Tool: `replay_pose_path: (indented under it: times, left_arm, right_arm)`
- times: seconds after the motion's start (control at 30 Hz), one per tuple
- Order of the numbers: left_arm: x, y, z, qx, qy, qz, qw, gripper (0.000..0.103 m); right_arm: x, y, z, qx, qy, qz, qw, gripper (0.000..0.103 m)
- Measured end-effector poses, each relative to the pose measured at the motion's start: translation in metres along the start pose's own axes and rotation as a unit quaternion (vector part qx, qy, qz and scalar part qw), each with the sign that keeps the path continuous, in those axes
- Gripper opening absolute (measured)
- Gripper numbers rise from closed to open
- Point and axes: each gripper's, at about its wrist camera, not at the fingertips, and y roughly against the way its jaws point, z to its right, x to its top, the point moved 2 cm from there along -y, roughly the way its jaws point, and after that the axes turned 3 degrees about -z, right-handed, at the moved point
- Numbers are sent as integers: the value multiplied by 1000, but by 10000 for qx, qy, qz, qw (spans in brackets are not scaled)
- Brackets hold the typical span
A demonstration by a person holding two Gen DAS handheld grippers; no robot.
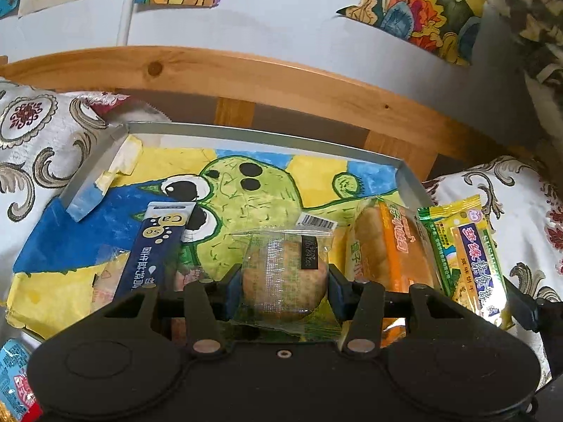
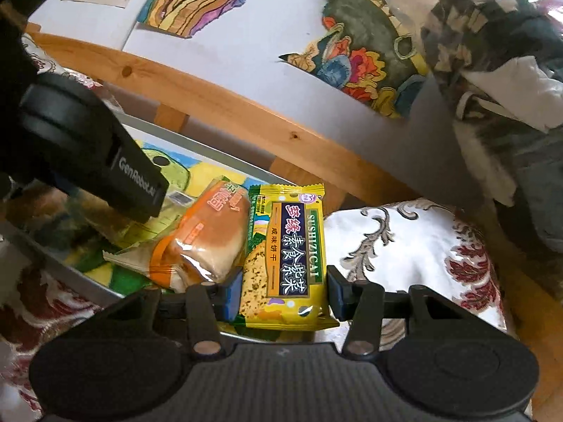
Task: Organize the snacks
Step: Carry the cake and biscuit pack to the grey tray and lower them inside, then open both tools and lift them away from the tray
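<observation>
A shallow grey tray (image 1: 246,133) lined with a painted cactus drawing lies on a patterned cloth. My left gripper (image 1: 283,293) is shut on a round cookie in a clear wrapper (image 1: 281,263), held over the tray's near middle. A dark blue stick pack (image 1: 155,249) lies to its left and an orange bread packet (image 1: 387,246) to its right. My right gripper (image 2: 283,292) is shut on a yellow cracker packet (image 2: 286,246), at the tray's right edge (image 2: 211,161) beside the bread packet (image 2: 207,242). The yellow packet (image 1: 471,246) also shows in the left wrist view.
A wooden rail (image 1: 281,81) runs behind the tray, below a wall with drawings. A blue and red packet (image 1: 14,379) lies outside the tray at the near left. Folded clothes (image 2: 492,81) are piled at the right. The left gripper's black body (image 2: 88,147) fills the right view's upper left.
</observation>
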Motion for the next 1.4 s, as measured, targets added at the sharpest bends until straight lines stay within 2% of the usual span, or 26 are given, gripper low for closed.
replay_pose_path:
  times: [0.27,0.37,0.57,0.63,0.7,0.8,0.97,1.13,1.4]
  left_arm:
    - [1,-1,-6,57,-22,-74,10000,51]
    - [0,-2,-8,-25,85,-161,9998,52]
    - [3,16,-7,-49,316,-46,9995,75]
    - [6,27,-6,-25,297,49,9995,80]
    - [9,39,-5,14,280,155,9995,91]
    - [13,64,-5,77,289,398,9988,98]
    - [11,104,-13,-4,365,586,9976,100]
    - [-4,147,-34,85,465,635,9969,102]
    - [-38,207,-71,213,408,591,9972,102]
  right_arm:
    - [1,-5,0,196,-210,-26,9996,54]
    - [-1,-7,5,238,-326,-65,9992,63]
    - [-1,0,16,322,-620,-56,9975,82]
    - [1,8,21,314,-701,30,9970,87]
    - [4,20,26,281,-798,151,9963,94]
    - [9,41,33,206,-970,376,9944,102]
    - [13,81,44,43,-1195,753,9900,103]
    - [15,120,49,200,-1567,950,9829,103]
    - [-2,176,38,73,-1746,905,9804,103]
